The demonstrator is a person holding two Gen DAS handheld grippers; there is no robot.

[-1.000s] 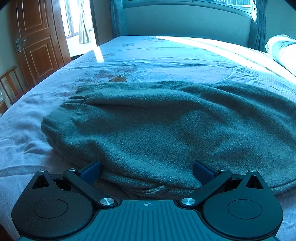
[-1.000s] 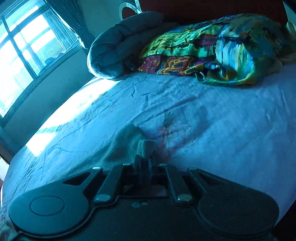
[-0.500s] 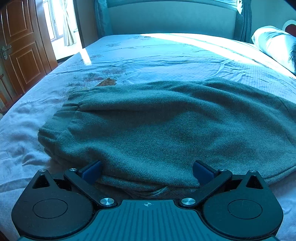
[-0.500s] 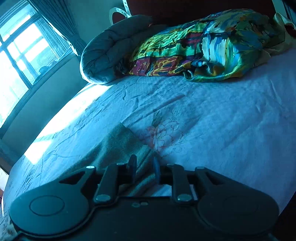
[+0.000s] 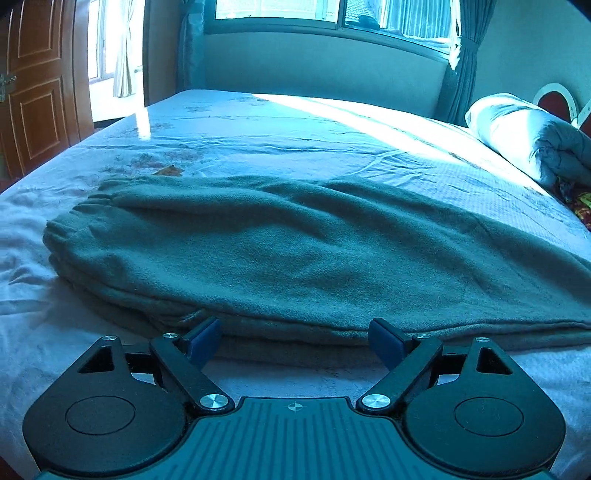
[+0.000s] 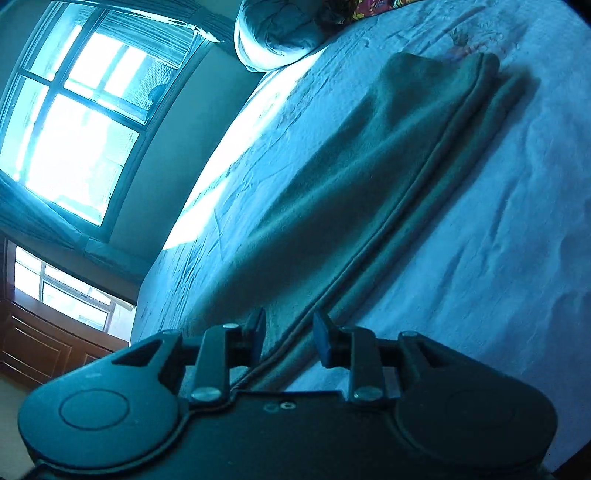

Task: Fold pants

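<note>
This was a bedroom in a home. A wide bed (image 5: 332, 140) with a pale, flower-printed sheet filled the view, and a rolled quilt (image 5: 532, 136) lay at its head beside a red-and-white headboard (image 5: 554, 98). Behind the bed ran a long window (image 5: 332, 14) with tied-back curtains (image 5: 461, 66), and a panelled wooden door (image 5: 33, 103) stood to one side.

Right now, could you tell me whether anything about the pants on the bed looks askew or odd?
Slightly. The pants lie folded lengthwise on the bed, but the upper leg sits offset, so a strip of the lower leg shows along the near edge. Nothing else stands out.
</note>
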